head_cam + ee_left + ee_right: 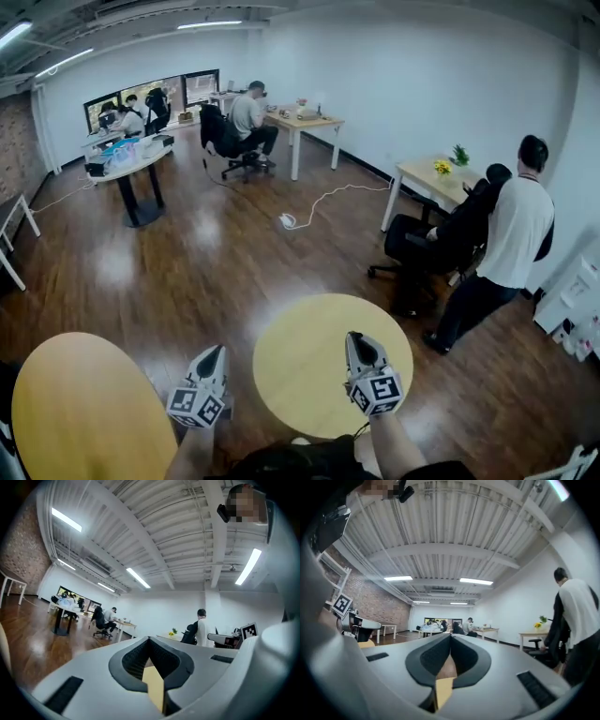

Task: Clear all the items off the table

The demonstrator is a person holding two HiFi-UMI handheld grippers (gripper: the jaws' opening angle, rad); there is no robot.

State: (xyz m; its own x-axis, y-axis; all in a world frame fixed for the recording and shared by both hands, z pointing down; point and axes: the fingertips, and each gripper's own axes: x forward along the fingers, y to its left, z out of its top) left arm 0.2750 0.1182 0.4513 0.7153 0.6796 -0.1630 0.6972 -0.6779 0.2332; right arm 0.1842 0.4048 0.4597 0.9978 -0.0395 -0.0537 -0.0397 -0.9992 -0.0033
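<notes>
Two round yellow tables stand below me in the head view: one in the middle (309, 375), one at the lower left (80, 422). Both tops show only bare yellow surface. My left gripper (217, 352) hangs over the floor gap between them, just left of the middle table's rim. Over the middle table's right half is my right gripper (355, 338). Both point forward and hold nothing. In the left gripper view the left gripper (149, 639) has its jaws together. The right gripper view shows the right gripper (451, 635) with its jaws closed as well.
A standing person (516, 234) and a black office chair (422, 246) are at the right by a small desk with flowers (422, 175). A white cable (323, 199) lies on the wooden floor. Further back are a round table (136, 164) and a seated person (248, 117).
</notes>
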